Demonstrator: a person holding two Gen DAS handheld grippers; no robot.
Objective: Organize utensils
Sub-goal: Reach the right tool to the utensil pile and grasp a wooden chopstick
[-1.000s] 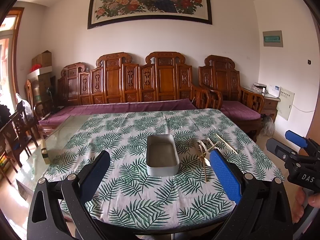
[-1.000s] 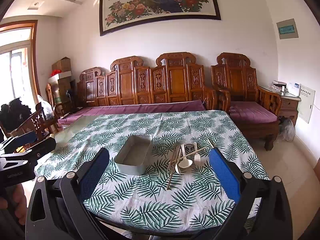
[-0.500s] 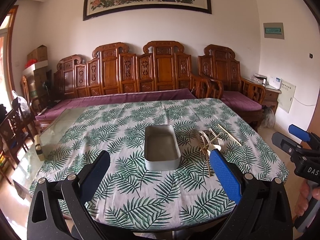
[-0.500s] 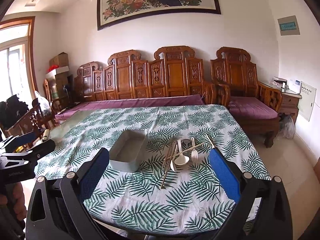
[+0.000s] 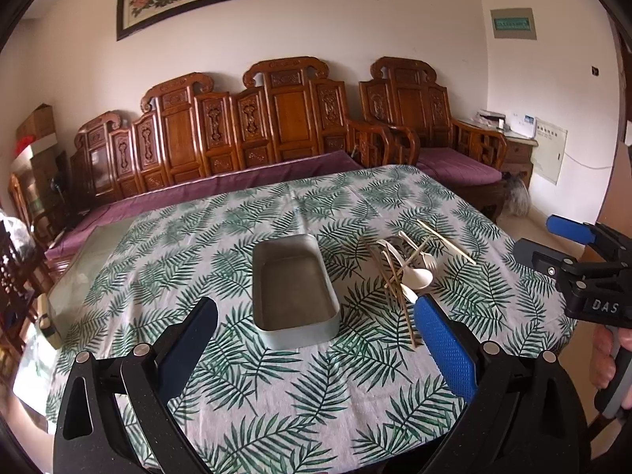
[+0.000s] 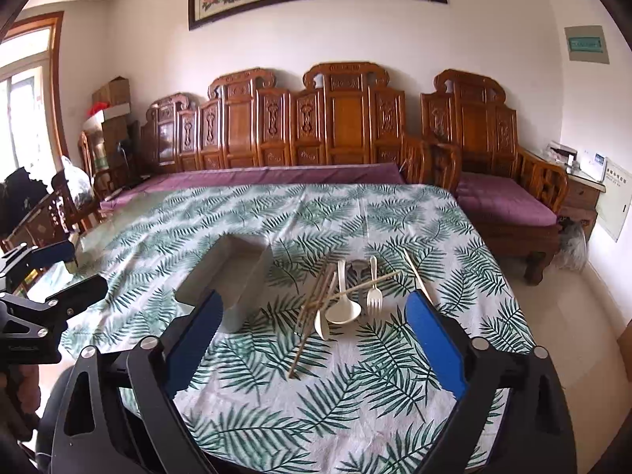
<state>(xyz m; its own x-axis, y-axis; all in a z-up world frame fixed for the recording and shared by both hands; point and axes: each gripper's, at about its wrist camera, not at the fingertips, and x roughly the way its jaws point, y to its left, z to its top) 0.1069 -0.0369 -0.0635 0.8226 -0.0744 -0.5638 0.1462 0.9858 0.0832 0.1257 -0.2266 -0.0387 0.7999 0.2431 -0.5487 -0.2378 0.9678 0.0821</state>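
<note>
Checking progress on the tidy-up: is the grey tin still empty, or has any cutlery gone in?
Empty. The left wrist view shows the grey tin with a bare floor; the cutlery pile lies on the tablecloth beside it.

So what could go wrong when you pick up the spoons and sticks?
The chopsticks, spoon and fork lie crossed in one heap, so closing the right gripper on one piece may drag or flick the others. One chopstick lies nearer the table edge and could roll off. The tin sits loose on the tablecloth and may slide if bumped.
</note>
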